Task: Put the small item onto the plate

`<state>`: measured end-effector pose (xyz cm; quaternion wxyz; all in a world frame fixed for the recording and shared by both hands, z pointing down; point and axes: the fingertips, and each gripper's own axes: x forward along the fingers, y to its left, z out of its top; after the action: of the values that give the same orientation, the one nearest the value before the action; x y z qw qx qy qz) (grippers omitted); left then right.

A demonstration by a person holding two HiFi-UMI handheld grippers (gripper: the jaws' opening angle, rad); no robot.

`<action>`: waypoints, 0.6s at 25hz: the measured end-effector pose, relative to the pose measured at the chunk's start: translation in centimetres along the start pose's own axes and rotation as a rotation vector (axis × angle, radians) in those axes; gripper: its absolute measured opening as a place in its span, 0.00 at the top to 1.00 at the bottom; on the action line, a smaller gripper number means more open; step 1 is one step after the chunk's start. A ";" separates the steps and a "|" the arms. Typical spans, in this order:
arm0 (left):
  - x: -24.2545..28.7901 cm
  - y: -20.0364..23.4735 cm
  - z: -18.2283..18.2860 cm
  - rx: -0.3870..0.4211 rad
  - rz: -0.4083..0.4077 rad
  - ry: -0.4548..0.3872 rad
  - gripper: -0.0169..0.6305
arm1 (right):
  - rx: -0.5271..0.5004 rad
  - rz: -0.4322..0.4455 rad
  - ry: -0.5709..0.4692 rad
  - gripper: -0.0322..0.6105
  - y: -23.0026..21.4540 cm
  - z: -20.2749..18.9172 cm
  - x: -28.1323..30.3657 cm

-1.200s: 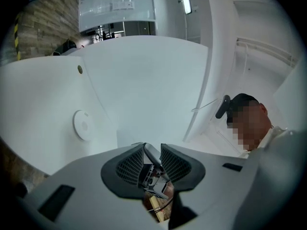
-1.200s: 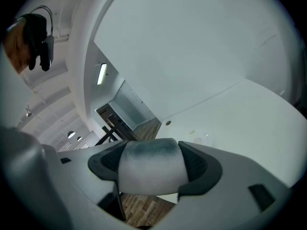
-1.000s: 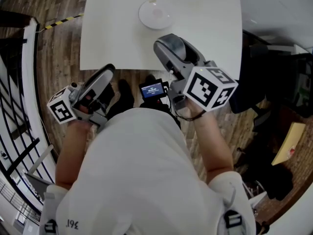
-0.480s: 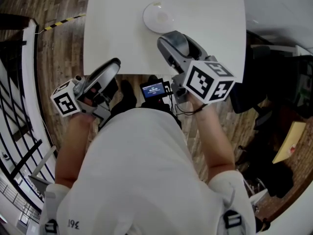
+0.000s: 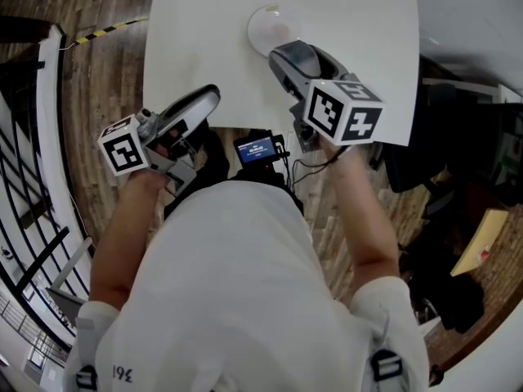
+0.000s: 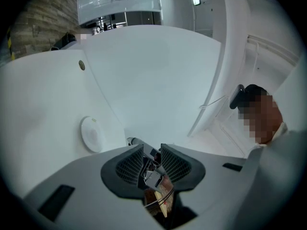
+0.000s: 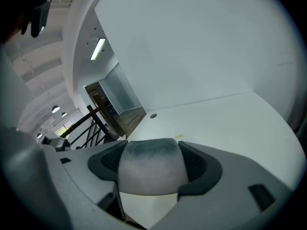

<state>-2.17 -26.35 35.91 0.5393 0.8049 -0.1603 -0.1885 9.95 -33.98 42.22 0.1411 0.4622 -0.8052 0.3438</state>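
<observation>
right gripper closes on the plate, item in its jaws

change: over the last second the right gripper [image 5: 290, 60] has travelled from mid-frame toward the top of the head view. its tip now overlaps the lower right rim of the plate [image 5: 263, 24]. the left gripper [image 5: 208, 98] has risen to the near edge of the table [image 5: 204, 39], left of centre.

meaning: judged a carry almost at its end, with lowering and release still to come.

jaws: right pair clamped on the small item [image 7: 152, 171]. left pair close together with only a narrow slit, holding nothing.

small item: rounded, smooth and matt. pale grey, shading darker along its top. it fills the gap between the right jaws at the lower centre of the right gripper view and is off the table.

plate: white, round and bare.
</observation>
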 end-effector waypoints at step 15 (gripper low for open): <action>2.4 3.9 -0.8 0.022 0.082 0.088 0.81 | -0.438 -0.135 0.249 0.45 -5.8 -2.1 9.3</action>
<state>0.12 -28.23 39.48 0.5444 0.8110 -0.1711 -0.1289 9.73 -40.50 51.26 0.3583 0.4273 -0.8042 0.2055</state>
